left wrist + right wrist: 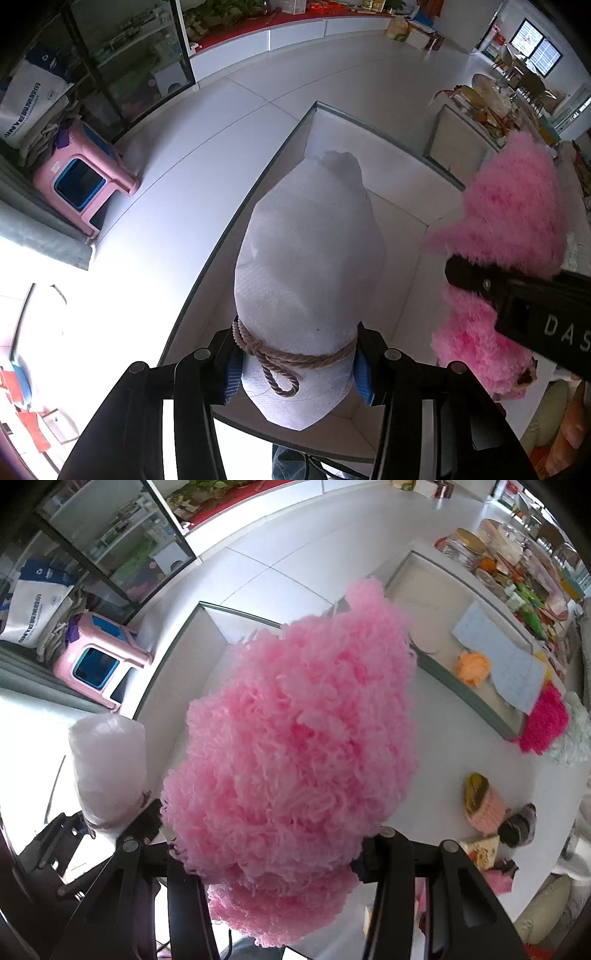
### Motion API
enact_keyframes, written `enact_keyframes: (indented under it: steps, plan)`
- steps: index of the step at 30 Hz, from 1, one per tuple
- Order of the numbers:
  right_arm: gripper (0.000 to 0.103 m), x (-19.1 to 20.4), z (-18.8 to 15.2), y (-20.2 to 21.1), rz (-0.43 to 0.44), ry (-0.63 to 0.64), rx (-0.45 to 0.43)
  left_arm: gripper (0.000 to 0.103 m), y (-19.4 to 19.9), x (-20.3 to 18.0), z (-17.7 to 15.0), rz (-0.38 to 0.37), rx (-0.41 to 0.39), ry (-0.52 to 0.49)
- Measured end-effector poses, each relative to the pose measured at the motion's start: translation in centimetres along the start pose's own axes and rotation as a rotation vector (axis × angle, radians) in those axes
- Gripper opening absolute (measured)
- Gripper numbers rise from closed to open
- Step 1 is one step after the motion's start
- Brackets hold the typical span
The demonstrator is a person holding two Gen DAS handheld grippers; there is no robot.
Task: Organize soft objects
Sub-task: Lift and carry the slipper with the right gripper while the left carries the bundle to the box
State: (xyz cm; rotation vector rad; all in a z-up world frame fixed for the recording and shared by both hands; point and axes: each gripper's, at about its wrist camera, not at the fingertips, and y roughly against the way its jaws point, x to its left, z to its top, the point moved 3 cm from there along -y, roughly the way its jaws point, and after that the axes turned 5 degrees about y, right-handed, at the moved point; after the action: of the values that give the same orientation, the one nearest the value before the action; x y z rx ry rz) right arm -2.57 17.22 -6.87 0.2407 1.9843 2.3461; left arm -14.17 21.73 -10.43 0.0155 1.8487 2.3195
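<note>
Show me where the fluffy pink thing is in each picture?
Left wrist view: the fluffy pink thing is at the right edge, clamped in the right gripper.
Right wrist view: it fills the middle, hanging over the white table.
Shared landmark: the pink stool on the floor, at the left in both.

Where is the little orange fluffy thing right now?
In the right wrist view, the orange fluffy ball lies at upper right inside the far bin, right beside the pale blue cloth.
</note>
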Motion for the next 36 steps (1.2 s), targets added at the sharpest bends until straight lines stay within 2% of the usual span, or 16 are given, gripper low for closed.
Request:
enact_keyframes:
  steps: [9, 17, 22, 26, 36]
  plan:
    - [0.052, 1.2, 2.6, -1.8, -0.014, 0.059, -0.045, 0.05, -2.6, 0.4, 0.1, 0.002, 0.042, 0.004]
    - [0.053, 2.4, 3.2, -4.6, -0.044, 0.136, -0.033, 0.05, -5.2, 0.5, -0.9, -0.007, 0.107, -0.009]
    - [0.053, 2.2, 2.6, -6.4, -0.077, 0.157, 0.021, 0.05, -6.6, 1.5, -1.6, 0.005, 0.14, -0.01]
    - [0.053, 1.1, 1.6, -7.1, -0.094, 0.128, 0.068, 0.05, -7.3, 1.8, -1.9, 0.018, 0.16, -0.027]
    - [0.053, -1.7, -1.2, -7.1, -0.098, 0.027, 0.122, 0.05, -8.6, 2.2, -1.7, 0.052, 0.176, -0.116]
